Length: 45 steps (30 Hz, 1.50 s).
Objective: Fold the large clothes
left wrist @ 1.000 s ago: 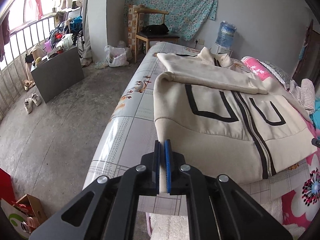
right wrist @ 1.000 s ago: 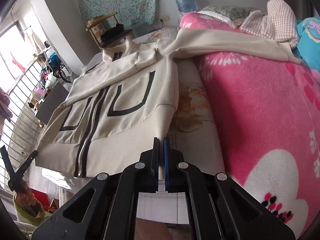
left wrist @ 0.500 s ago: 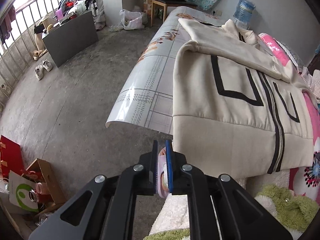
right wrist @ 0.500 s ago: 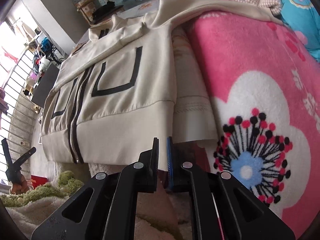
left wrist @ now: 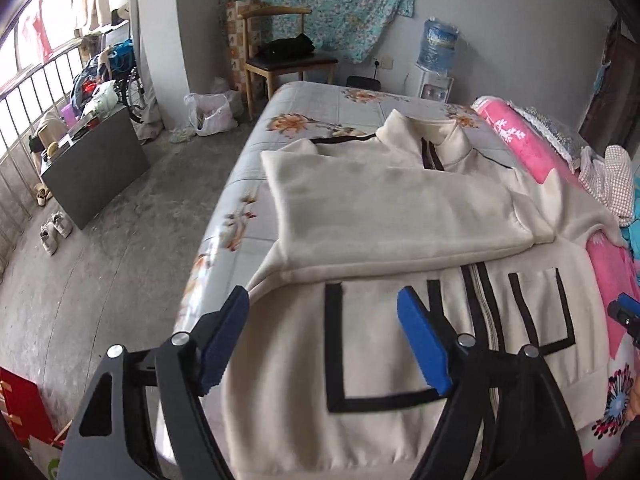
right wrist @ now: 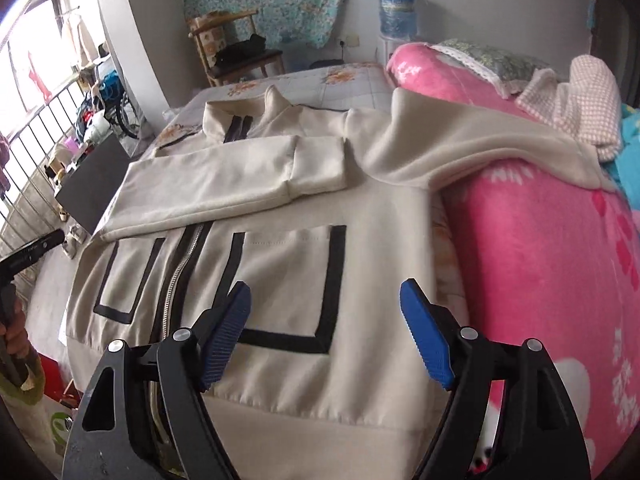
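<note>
A cream zip jacket (left wrist: 384, 216) (right wrist: 280, 264) with black pocket outlines lies front-up on the bed. One sleeve is folded across its chest; the other sleeve (right wrist: 480, 148) trails over the pink blanket. My left gripper (left wrist: 324, 340) hovers over the jacket's left pocket near the hem, its jaws opening, nothing between the blue pads. My right gripper (right wrist: 324, 330) hangs above the right pocket, jaws likewise opening and empty. The right gripper's tip (left wrist: 624, 316) shows at the left wrist view's right edge. The left gripper (right wrist: 32, 252) shows at the right wrist view's left edge.
The bed sheet (left wrist: 320, 108) is grey with orange flowers. A pink flowered blanket (right wrist: 540, 260) is heaped along the right side, with a checked cloth (right wrist: 576, 100) on it. A wooden chair (left wrist: 288, 60), a water dispenser (left wrist: 440, 56) and a dark cabinet (left wrist: 96, 164) stand on the concrete floor.
Both grippers went from shut to wide apart. Both views swung from the hem and bed edge forward over the jacket's pockets.
</note>
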Motion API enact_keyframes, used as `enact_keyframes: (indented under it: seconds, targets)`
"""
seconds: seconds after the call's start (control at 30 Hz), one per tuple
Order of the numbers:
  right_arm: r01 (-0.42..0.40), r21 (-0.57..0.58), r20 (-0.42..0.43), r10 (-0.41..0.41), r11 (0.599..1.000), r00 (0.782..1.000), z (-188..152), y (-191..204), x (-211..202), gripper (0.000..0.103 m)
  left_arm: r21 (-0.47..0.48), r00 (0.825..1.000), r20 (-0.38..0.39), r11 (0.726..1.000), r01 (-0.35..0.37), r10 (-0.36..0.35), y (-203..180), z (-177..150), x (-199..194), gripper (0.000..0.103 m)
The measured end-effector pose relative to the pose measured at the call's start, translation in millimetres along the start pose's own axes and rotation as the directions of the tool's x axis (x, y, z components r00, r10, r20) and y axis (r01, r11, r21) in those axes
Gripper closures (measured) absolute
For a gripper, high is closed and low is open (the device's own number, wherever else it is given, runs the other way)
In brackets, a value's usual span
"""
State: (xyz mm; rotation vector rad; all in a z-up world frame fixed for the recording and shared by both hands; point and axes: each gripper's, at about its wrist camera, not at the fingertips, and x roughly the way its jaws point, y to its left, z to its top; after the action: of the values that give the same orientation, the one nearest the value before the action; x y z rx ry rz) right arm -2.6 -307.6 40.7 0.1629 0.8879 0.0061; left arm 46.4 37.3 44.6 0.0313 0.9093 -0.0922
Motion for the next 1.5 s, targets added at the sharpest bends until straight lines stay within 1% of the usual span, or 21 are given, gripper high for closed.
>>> enact_keyframes:
  seconds: [0.1, 0.2, 0.3, 0.37, 0.43, 0.5, 0.53, 0.6, 0.67, 0.7, 0.8, 0.83, 0.9, 1.03, 1.1, 1.17, 1.2, 1.27, 1.33, 1.4, 1.5]
  targets:
    - [0.045, -0.01, -0.085, -0.046, 0.999, 0.995, 11.3, 9.9, 42.5, 0.025, 0.062, 0.999, -0.046, 0.998, -0.004, 0.007, -34.2, 20.4, 48.6, 0.027]
    - [0.085, -0.032, -0.133, -0.088, 0.996, 0.987, 17.4, 16.4, 71.3, 0.016, 0.076, 0.997, -0.073, 0.997, -0.005, 0.01, -55.4, 32.2, 86.1, 0.027]
    - [0.096, -0.058, -0.163, -0.104, 0.994, 0.981, 17.9, 19.7, 89.0, 0.01, 0.075, 0.996, -0.086, 0.997, -0.001, 0.007, -67.8, 39.8, 113.3, 0.026]
    - [0.106, -0.064, -0.182, -0.116, 0.992, 0.976, 13.6, 18.0, 96.4, 0.008, 0.088, 0.995, -0.101, 0.996, -0.01, 0.019, -73.6, 39.9, 127.9, 0.025]
    - [0.11, -0.099, -0.177, -0.126, 0.989, 0.976, 9.7, 19.9, 97.7, 0.008, 0.111, 0.992, -0.118, 0.993, -0.024, 0.037, -76.3, 37.4, 137.7, 0.023]
    - [0.122, -0.146, -0.169, -0.146, 0.982, 0.975, 4.6, 23.0, 96.9, 0.008, 0.113, 0.994, -0.094, 0.993, -0.036, 0.047, -73.6, 34.7, 138.7, 0.014]
    - [0.127, -0.157, -0.164, -0.153, 0.979, 0.974, 2.8, 23.7, 97.1, 0.008, 0.113, 0.994, -0.097, 0.993, -0.034, 0.045, -71.8, 34.1, 139.9, 0.012]
    - [0.123, -0.144, -0.148, -0.145, 0.982, 0.978, -0.4, 22.8, 96.9, 0.008, 0.091, 0.994, -0.106, 0.996, -0.022, 0.032, -66.2, 34.4, 143.2, 0.005]
    - [0.104, -0.146, -0.137, -0.125, 0.984, 0.983, -3.3, 20.9, 96.3, 0.008, 0.061, 0.994, -0.114, 0.998, 0.004, 0.003, -59.1, 34.1, 145.0, 0.005]
    - [0.091, -0.153, -0.143, -0.114, 0.984, 0.983, -3.4, 19.6, 95.9, 0.008, 0.071, 0.994, -0.111, 0.997, 0.003, 0.005, -59.4, 33.9, 144.9, 0.005]
    - [0.037, -0.171, -0.191, -0.07, 0.985, 0.979, 3.8, 16.8, 91.3, 0.008, 0.078, 0.994, -0.107, 0.997, 0.0, 0.008, -61.4, 32.8, 144.3, 0.005]
    - [0.012, -0.143, -0.179, -0.038, 0.99, 0.983, 8.2, 11.6, 82.8, 0.008, 0.081, 0.994, -0.107, 0.997, 0.0, 0.008, -62.1, 32.9, 144.3, 0.005]
    - [0.004, -0.08, -0.108, -0.013, 0.997, 0.994, 19.3, -6.4, 61.7, 0.008, 0.083, 0.994, -0.109, 0.997, 0.002, 0.007, -62.5, 33.0, 143.7, 0.005]
    - [0.044, 0.117, 0.031, -0.048, 0.992, 0.998, 41.4, -80.4, 24.9, 0.008, 0.078, 0.993, -0.118, 0.997, 0.003, 0.006, -62.0, 34.5, 144.8, 0.005]
    - [0.036, 0.264, 0.056, -0.053, 0.964, 0.997, 48.5, -132.6, 16.5, 0.008, 0.074, 0.992, -0.122, 0.997, 0.001, 0.008, -61.7, 35.4, 145.6, 0.005]
    - [0.06, 0.393, 0.067, -0.094, 0.917, 0.993, 52.0, -185.3, 12.5, 0.011, 0.076, 0.992, -0.126, 0.997, 0.003, 0.007, -62.0, 35.8, 145.9, 0.005]
    - [0.073, 0.44, 0.074, -0.117, 0.895, 0.99, 55.1, -209.9, 11.1, 0.018, 0.077, 0.992, -0.124, 0.997, 0.005, 0.004, -61.7, 35.5, 145.9, 0.005]
    - [0.087, 0.527, 0.086, -0.154, 0.846, 0.984, 58.8, -254.9, 9.0, 0.023, 0.086, 0.993, -0.114, 0.996, 0.011, -0.001, -61.0, 35.0, 145.9, 0.005]
    - [0.072, 0.624, 0.102, -0.172, 0.778, 0.98, 58.3, -300.3, 9.7, 0.033, 0.085, 0.994, -0.113, 0.996, 0.012, -0.003, -60.8, 35.0, 146.2, 0.005]
    - [0.039, 0.723, 0.119, -0.181, 0.69, 0.976, 55.9, -341.1, 9.7, 0.04, 0.084, 0.993, -0.117, 0.996, 0.014, -0.004, -60.5, 35.0, 146.7, 0.005]
    - [0.004, 0.81, 0.144, -0.206, 0.587, 0.968, 54.5, -386.7, 12.9, 0.046, 0.086, 0.992, -0.123, 0.996, 0.019, -0.009, -60.0, 35.6, 147.5, 0.005]
